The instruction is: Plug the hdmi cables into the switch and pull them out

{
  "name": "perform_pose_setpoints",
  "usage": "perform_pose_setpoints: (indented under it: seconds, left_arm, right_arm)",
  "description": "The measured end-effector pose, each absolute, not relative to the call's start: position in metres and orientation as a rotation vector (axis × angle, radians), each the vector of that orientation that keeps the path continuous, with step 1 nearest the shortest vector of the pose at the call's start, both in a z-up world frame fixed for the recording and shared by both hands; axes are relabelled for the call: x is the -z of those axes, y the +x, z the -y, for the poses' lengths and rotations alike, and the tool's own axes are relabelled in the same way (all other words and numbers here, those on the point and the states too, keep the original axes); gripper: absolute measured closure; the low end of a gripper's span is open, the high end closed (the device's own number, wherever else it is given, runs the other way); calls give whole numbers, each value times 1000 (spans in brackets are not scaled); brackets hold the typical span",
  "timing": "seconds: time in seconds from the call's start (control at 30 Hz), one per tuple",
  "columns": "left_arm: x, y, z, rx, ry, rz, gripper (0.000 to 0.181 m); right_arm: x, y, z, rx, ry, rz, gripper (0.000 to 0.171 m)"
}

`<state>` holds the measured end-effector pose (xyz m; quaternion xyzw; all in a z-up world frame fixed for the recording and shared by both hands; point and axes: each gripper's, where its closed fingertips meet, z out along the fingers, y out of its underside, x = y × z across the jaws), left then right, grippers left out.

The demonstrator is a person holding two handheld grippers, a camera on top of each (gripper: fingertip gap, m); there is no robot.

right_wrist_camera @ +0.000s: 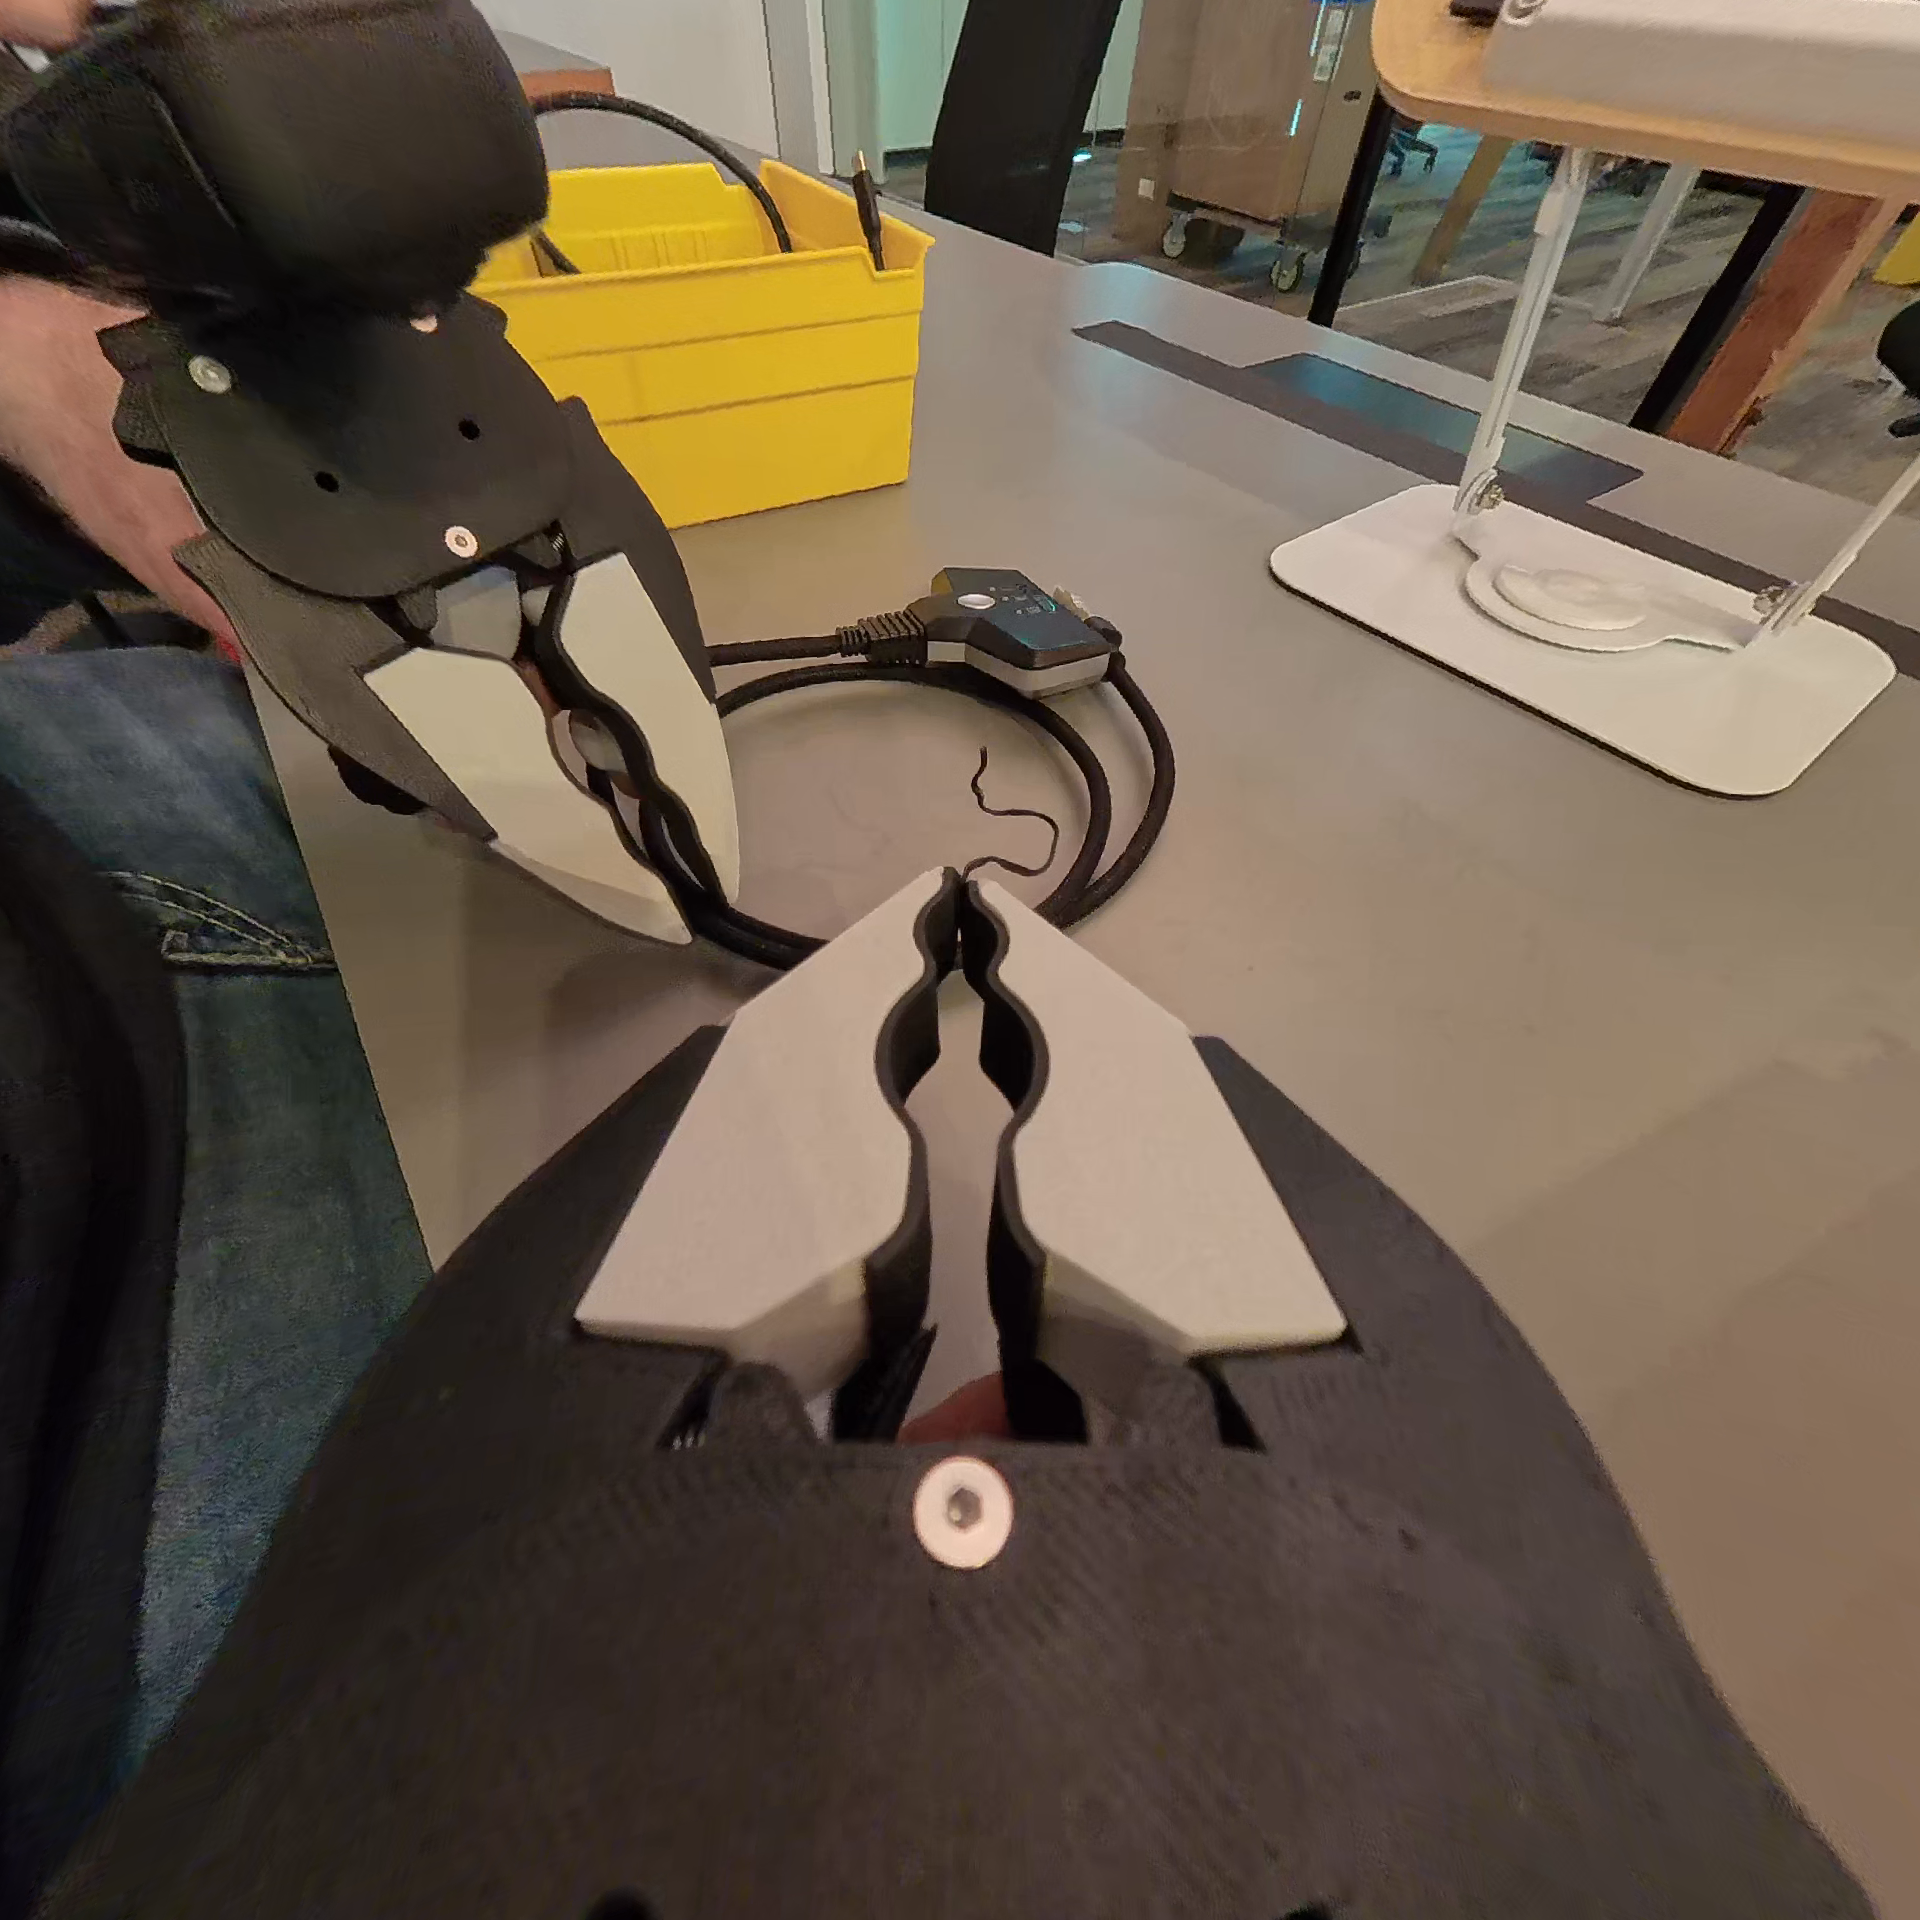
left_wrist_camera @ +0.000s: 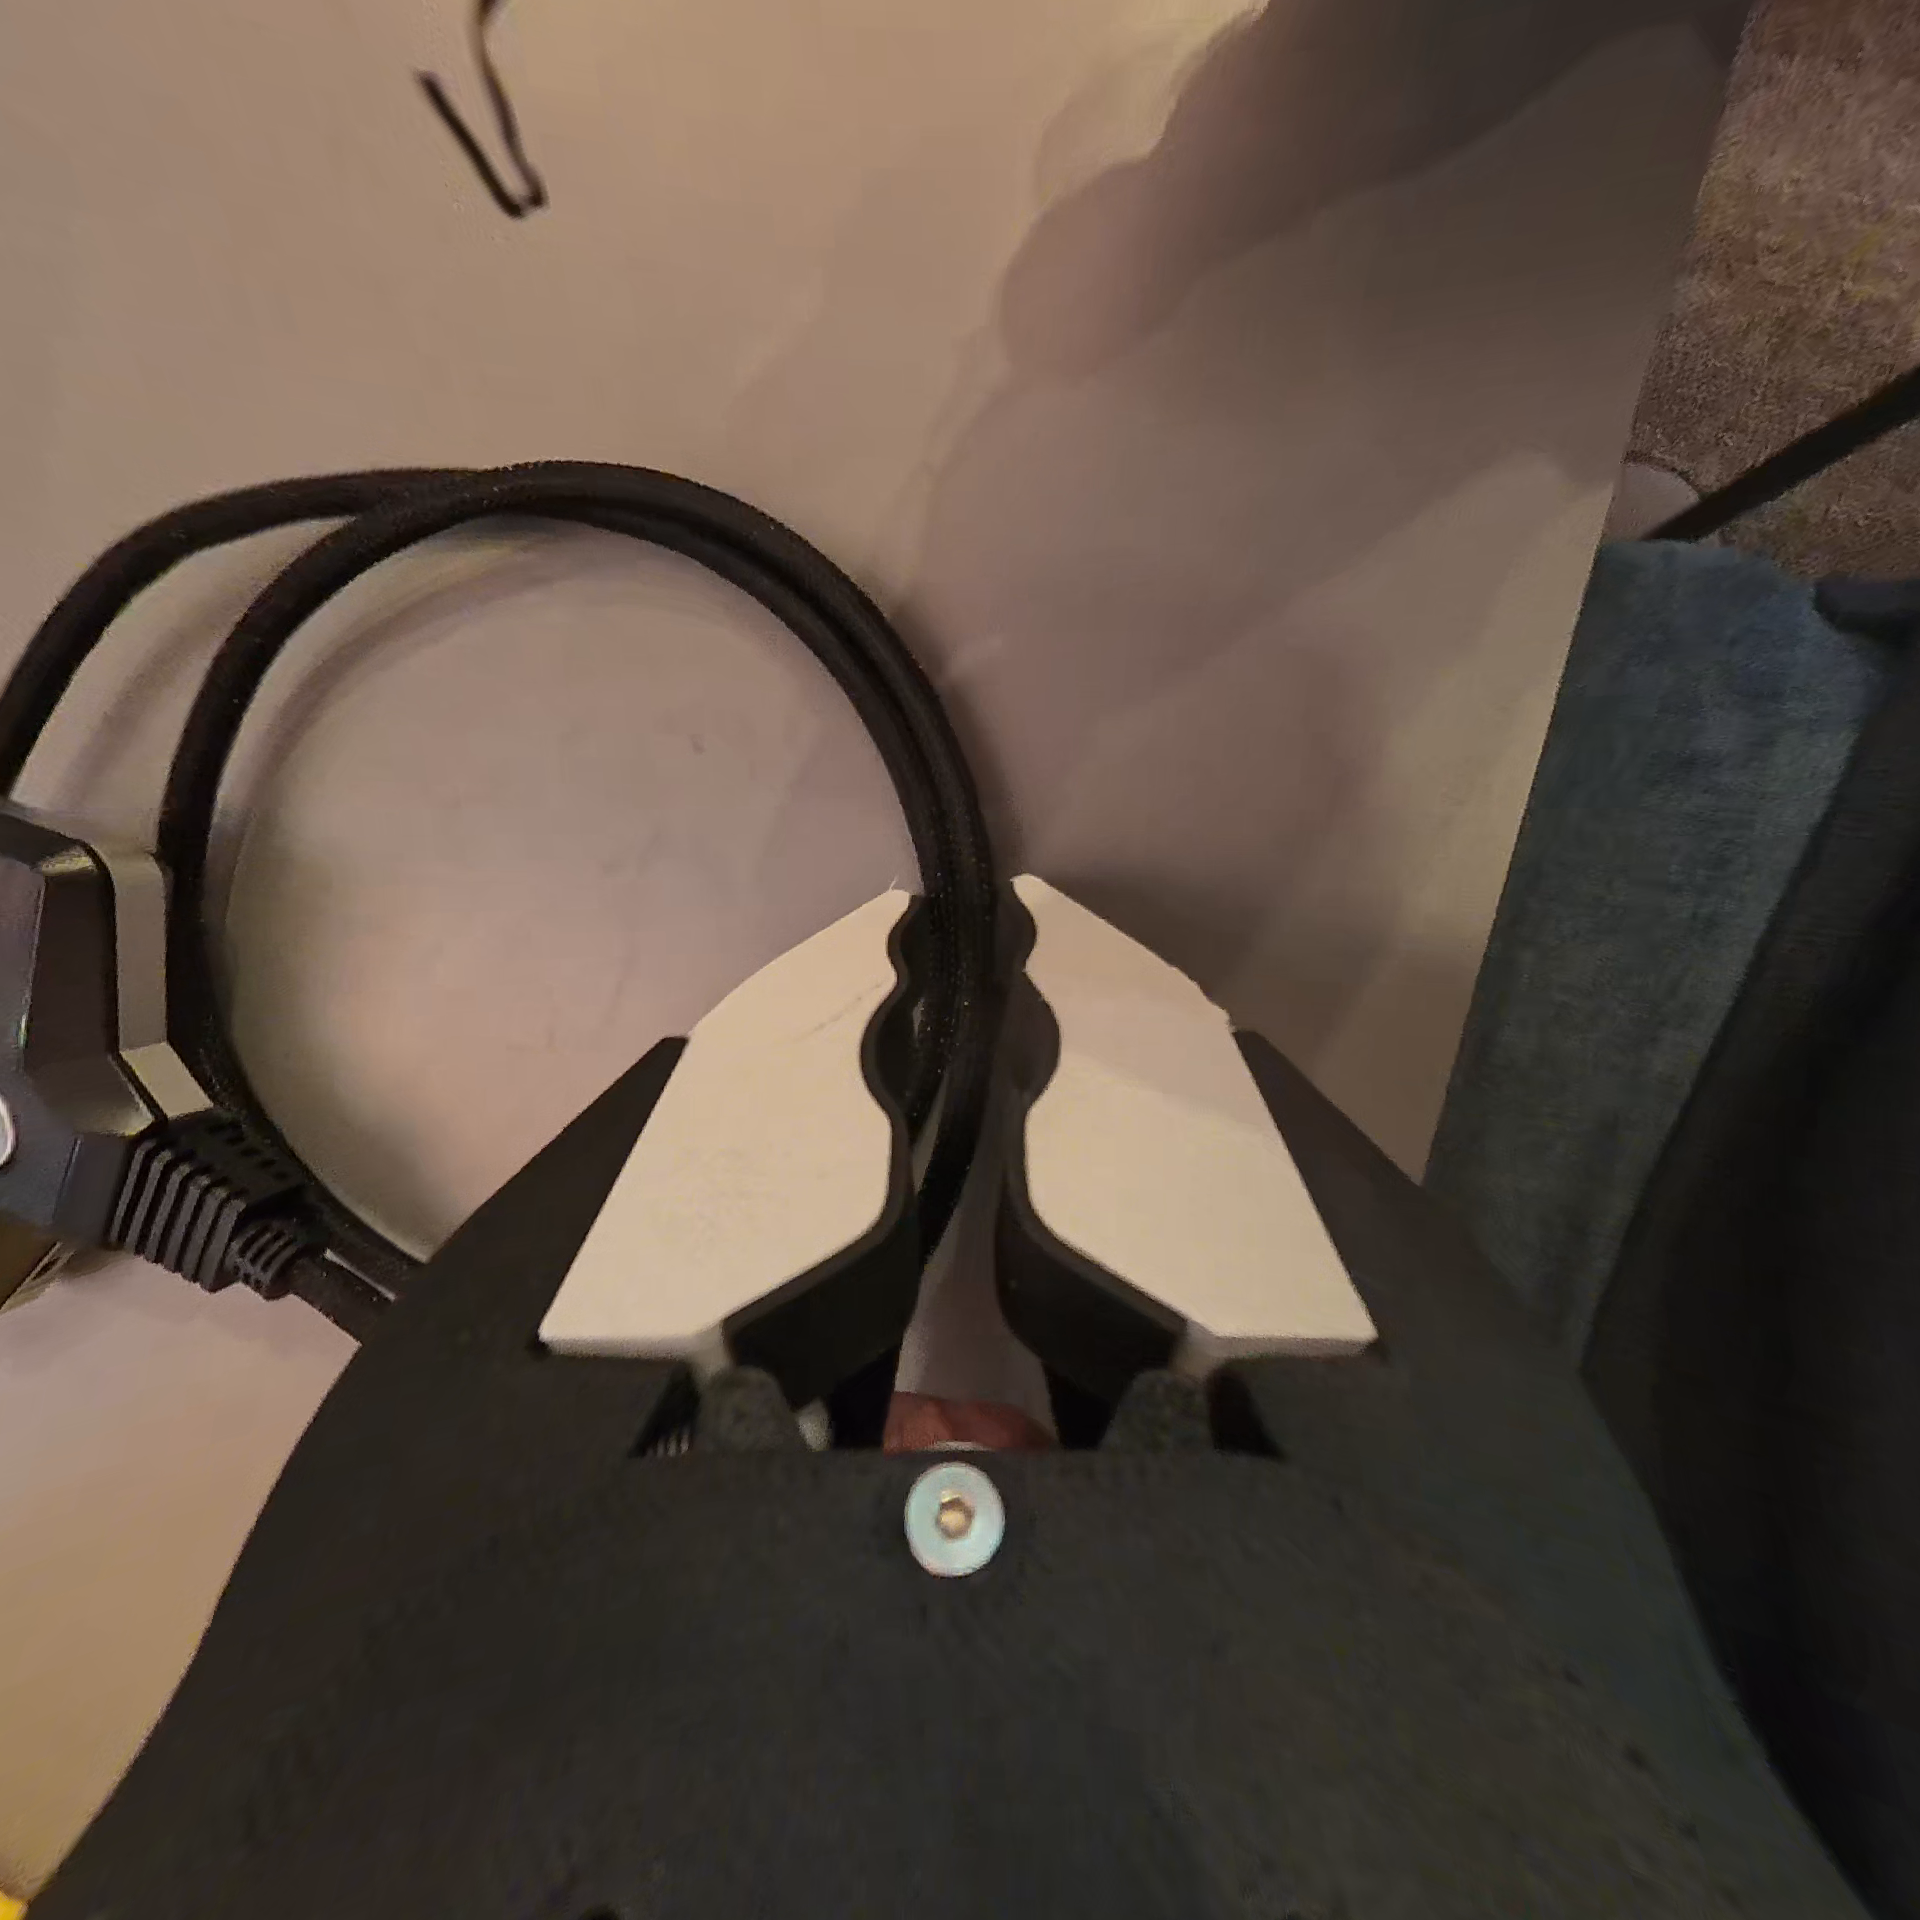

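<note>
A black braided HDMI cable lies coiled in a loop on the grey table. One ribbed plug sits in the dark switch at the left edge. My left gripper is shut on the cable where the loop passes between its fingers. In the right wrist view the left gripper holds the cable near the table's front edge, and the switch lies behind the loop. My right gripper is shut, pinching the end of a thin black wire tie above the loop.
A yellow bin with more cables stands at the back left. A white stand base sits at the right. The wire tie also shows at the top of the left wrist view. A person's jeans are at the table's near edge. About 11 cm separates my left fingertips from my right.
</note>
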<state>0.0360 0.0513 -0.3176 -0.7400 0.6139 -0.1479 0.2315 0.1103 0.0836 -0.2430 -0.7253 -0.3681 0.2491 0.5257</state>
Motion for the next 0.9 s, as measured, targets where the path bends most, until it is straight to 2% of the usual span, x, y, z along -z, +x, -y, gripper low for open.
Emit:
perform_pose_setpoints:
  seconds: [0.23, 0.37, 0.73, 0.9]
  left_arm:
    - [262, 43, -63, 697, -1931, -1430, 171]
    - [234, 47, -66, 827, -1833, -1327, 171]
    - [218, 52, -60, 904, -1688, -1286, 170]
    - [214, 53, -59, 905, -1654, -1286, 168]
  right_arm:
    - [240, 118, -86, -736, -1756, 729, 171]
    - [235, 109, -85, -977, -1753, 621, 171]
    - [196, 74, -71, -1523, -1503, 478, 171]
    - [195, 69, -63, -1611, -1454, 509, 171]
